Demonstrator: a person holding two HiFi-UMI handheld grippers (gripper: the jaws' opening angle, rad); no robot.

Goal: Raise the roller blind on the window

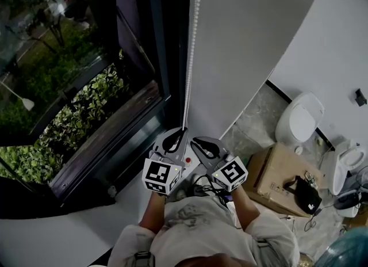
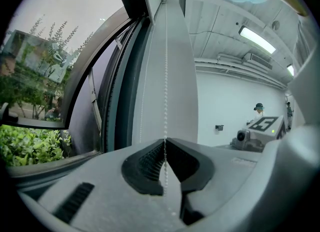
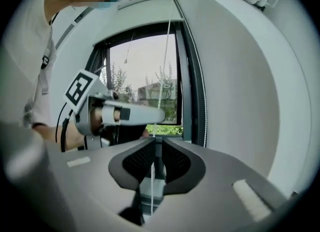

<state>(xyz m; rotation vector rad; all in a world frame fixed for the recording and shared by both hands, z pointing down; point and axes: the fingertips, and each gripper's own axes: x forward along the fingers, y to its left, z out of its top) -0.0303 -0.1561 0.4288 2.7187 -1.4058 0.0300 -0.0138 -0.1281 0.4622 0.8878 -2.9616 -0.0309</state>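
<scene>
1. The left gripper (image 1: pixel 181 131) sits in the lower middle of the head view. Its jaws are squeezed together on the thin bead chain (image 1: pixel 190 58).
2. The right gripper (image 1: pixel 195 141) is just beside it, a little to the right. Its jaws are a bit apart. The chain runs between them, but they do not pinch it.
3. The chain hangs straight down the middle of the frame. The dark window (image 1: pixel 86 87) is on its left and the grey wall (image 1: pixel 247 47) on its right.
4. I cannot see the blind's cloth over the glass. It looks to be up high, out of the picture.
5. What could go wrong:
   - Only one gripper holds the chain. The beads are tiny and smooth, so they could slip out, and the blind might roll back down.
   - The chain sits close to one jaw of the right gripper. If that one closes crooked, it may miss the chain.
   - A second strand (image 2: pixel 142 107) hangs near the first. Grabbing that one could make the blind go down.
   - A pull to the side, not straight down, could jam the beads up top.
</scene>
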